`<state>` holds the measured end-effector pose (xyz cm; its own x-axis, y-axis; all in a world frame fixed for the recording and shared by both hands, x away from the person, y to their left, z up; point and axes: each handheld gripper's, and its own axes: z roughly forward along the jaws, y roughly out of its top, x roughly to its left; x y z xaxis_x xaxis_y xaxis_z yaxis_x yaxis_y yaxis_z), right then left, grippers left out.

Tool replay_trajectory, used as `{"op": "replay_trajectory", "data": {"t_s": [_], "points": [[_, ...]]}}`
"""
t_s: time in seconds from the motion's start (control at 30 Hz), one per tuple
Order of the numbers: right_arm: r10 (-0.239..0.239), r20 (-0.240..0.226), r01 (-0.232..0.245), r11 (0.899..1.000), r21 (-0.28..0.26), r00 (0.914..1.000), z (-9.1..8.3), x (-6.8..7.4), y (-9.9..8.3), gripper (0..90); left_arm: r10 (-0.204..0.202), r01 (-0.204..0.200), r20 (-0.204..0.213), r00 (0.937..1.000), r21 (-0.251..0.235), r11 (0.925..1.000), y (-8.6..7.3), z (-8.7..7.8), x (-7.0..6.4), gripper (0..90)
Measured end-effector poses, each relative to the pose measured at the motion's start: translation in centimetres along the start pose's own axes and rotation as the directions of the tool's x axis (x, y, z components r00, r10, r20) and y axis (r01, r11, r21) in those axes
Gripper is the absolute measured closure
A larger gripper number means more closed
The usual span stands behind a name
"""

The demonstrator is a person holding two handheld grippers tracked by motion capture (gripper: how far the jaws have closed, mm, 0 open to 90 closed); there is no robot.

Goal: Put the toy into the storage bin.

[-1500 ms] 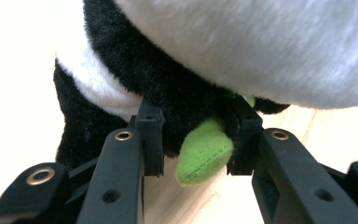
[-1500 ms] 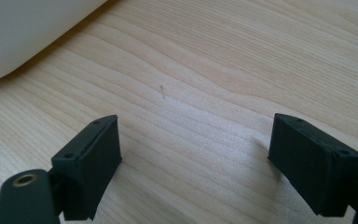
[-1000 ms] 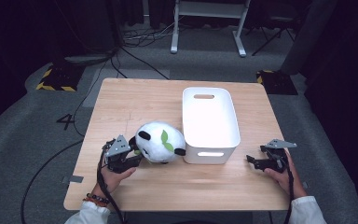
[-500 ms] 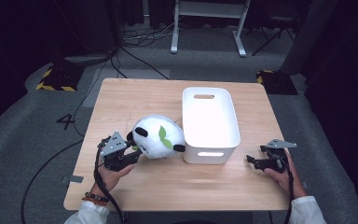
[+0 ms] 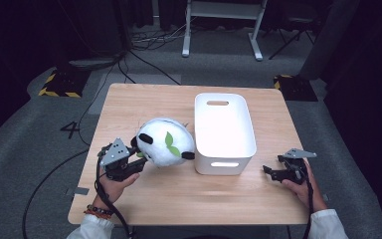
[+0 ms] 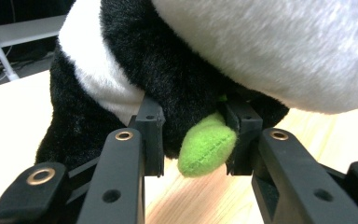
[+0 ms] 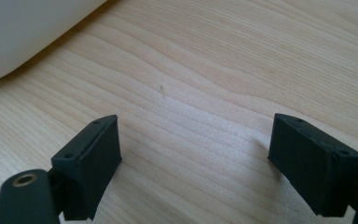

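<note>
A plush panda [image 5: 165,141], white and black with green leaf patches, hangs just above the wooden table [image 5: 179,194], left of the white bin [image 5: 223,132]. My left gripper [image 5: 135,160] is shut on the panda's black lower part; in the left gripper view its jaws squeeze the black fur [image 6: 186,88] beside a green felt piece [image 6: 205,150]. My right gripper [image 5: 272,172] rests open near the table's right front, just right of the bin. In the right gripper view its fingers [image 7: 91,163] stand wide apart over bare wood, with the bin's wall [image 7: 23,32] at the upper left.
The bin stands with nothing inside it, a handle slot at each end. Cables [image 5: 104,209] trail from both grippers off the front edge. On the grey floor behind the table are a white frame's legs [image 5: 219,30] and loose cables.
My left gripper has lifted the panda and carried it a little away from me and to the right, toward the bin. The right gripper has stayed in place.
</note>
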<state>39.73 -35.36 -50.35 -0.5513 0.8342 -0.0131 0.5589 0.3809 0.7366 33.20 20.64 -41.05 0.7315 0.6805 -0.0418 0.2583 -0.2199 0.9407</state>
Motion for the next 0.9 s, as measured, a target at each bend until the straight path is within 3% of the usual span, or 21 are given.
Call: {"op": "replay_trajectory", "data": {"t_s": [0.9], "points": [[0.002, 0.001, -0.002, 1.0, 0.0, 1.0, 0.0, 0.0, 0.0, 16.2, 0.028, -0.028, 0.0, 0.9996, -0.026, 0.9993, 1.9, -0.2, 0.1, 65.0]]}}
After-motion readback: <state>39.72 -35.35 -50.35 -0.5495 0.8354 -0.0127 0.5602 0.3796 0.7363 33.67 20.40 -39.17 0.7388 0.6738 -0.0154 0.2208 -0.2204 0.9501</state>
